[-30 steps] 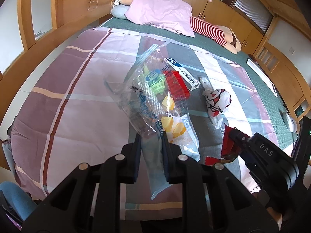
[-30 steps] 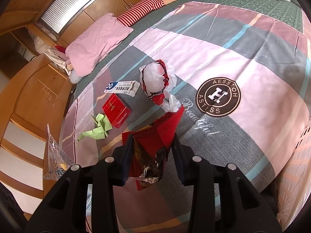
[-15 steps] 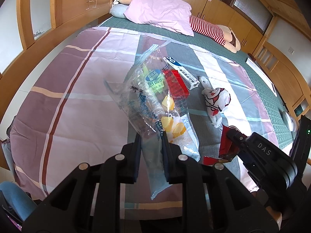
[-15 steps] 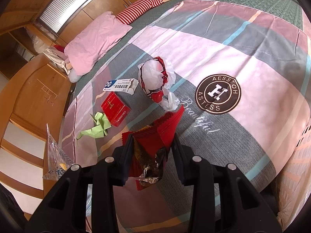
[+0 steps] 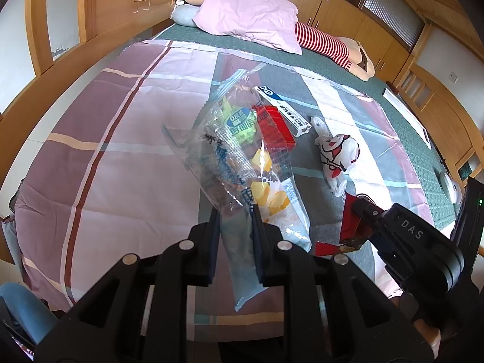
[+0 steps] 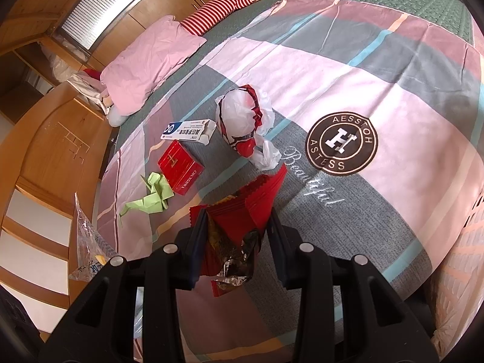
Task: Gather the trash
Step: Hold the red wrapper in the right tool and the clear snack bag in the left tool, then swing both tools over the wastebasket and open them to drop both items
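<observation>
left wrist view: both grippers loaded, more trash on the bed

left wrist cam shows the left gripper (image 5: 234, 211) w/ jaws nearly closed, pinching the lower end of a clear plastic bag (image 5: 239, 163) held up over the quilt (image 5: 127, 139). bag is thin film, v. light, floppy and slippery, already has wrappers inside; best held at the gathered end as now, since a grip further up would likely just crumple it.

right gripper (image 6: 237, 227) has its jaws partway closed on a red foil snack wrapper (image 6: 242, 211), crinkled, silver lining showing at the bottom. light, springy, holds its creases; grip mid-body looks ok.

landmark = red box (image 6: 181, 170) on the quilt. white/blue carton (image 6: 189, 130) lies just beyond it, near touching. green crumpled paper (image 6: 151, 196) sits just beside its near-left edge. knotted white-and-red plastic bag (image 6: 243, 121) is to its right, apart from it. box and carton are stiff, take across the narrow sides; paper and knotted bag are soft, pinch anywhere, knot is handiest.

in the way: nothing blocks these items. pink pillow (image 6: 145, 63) and striped plush toy (image 6: 224, 6) lie well beyond the box. main snag, prob., is both grippers being full.
</observation>
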The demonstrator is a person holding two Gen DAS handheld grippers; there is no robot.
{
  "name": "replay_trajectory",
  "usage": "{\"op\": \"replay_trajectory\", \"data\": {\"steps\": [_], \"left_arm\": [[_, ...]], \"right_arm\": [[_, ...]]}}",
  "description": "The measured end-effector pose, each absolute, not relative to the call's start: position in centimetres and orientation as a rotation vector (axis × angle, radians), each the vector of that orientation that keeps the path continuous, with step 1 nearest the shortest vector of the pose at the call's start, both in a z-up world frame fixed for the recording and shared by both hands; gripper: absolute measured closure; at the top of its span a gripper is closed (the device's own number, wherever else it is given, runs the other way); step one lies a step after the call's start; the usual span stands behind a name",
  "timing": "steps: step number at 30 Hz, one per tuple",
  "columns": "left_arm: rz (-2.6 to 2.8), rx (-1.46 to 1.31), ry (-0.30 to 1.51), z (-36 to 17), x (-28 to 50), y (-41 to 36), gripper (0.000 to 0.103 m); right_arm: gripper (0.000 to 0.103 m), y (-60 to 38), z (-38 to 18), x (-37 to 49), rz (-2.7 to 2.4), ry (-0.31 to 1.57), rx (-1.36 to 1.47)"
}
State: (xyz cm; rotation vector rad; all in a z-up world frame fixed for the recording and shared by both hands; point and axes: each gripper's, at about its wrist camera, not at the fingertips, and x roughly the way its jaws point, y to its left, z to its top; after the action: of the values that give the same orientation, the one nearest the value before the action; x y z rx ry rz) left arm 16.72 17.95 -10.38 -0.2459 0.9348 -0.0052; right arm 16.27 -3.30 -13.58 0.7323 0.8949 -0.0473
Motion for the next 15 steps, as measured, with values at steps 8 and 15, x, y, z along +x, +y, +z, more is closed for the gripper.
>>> {"op": "replay_trajectory", "data": {"steps": [8, 15], "left_arm": [[-0.135, -0.319, 0.923, -10.0, 16.9, 17.6, 0.083], [-0.44, -0.397, 0.936, -10.0, 16.4, 14.4, 0.083]], "right_arm": [[0.064, -5.3, -10.7, 15.3, 0.006, 0.86, 0.723], [0.064, -11.0, -2.8, 9.6, 0.126, 0.842, 0.428]]}}
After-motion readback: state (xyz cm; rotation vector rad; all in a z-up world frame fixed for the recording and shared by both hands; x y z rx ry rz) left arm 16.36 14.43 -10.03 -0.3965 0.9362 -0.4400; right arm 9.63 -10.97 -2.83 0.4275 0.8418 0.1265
